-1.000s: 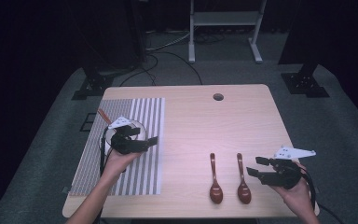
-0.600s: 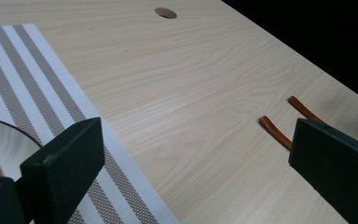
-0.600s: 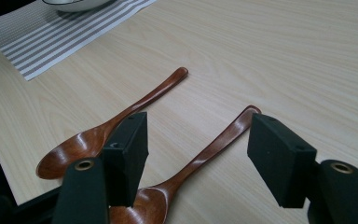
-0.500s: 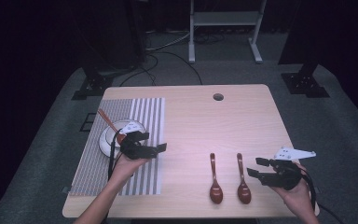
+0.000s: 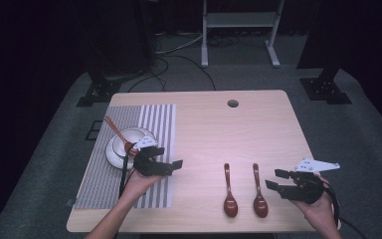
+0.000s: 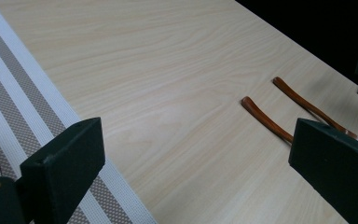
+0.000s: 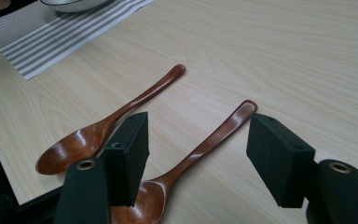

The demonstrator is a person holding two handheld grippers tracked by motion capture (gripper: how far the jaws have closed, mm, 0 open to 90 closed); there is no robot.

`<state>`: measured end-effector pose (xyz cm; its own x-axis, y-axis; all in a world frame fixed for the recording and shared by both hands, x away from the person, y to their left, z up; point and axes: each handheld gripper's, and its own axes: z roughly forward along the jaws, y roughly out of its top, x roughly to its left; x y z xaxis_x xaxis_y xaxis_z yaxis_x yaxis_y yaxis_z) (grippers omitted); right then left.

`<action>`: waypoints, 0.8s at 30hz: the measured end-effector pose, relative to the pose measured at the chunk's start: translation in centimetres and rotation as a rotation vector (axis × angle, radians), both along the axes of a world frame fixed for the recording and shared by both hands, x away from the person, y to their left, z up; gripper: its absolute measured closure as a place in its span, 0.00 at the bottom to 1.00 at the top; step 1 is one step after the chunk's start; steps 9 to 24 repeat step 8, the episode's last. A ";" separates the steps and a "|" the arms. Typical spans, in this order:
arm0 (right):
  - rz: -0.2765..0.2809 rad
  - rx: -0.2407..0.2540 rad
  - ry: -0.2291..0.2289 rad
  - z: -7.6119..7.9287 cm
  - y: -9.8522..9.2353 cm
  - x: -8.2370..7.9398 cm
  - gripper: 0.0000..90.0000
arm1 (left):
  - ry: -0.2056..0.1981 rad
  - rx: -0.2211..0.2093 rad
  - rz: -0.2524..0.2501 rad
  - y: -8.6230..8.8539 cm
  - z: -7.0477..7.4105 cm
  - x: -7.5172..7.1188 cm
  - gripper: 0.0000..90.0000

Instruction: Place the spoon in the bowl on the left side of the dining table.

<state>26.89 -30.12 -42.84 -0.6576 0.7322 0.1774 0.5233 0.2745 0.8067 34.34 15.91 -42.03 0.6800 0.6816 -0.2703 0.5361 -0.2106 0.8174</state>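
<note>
Wooden table (image 5: 204, 129), pale grain. Striped placemat (image 5: 155, 119) along its left side, bearing a white bowl (image 5: 122, 149) with a brown spoon (image 5: 117, 132) leaning in it. Left gripper (image 5: 171, 167) over the mat's inner edge, jaws apart, nothing between. Right gripper (image 5: 273, 180) at the near right corner, jaws wide apart, empty (aimed at the closer spoon). Two wooden spoons (image 5: 230, 191) (image 5: 258, 191) lie side by side on bare table, bowls toward the person, apart from each other.

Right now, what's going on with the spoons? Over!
Both grippers, left and right, open, holding nothing. Two spoons flat on table, right gripper closest. Third spoon in bowl. Nothing blocking.
</note>
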 end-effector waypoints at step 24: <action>-0.011 0.064 -0.009 -0.5 -0.5 -0.6 0.42 | 0.003 0.004 -0.004 -0.1 -1.2 -1.0 0.03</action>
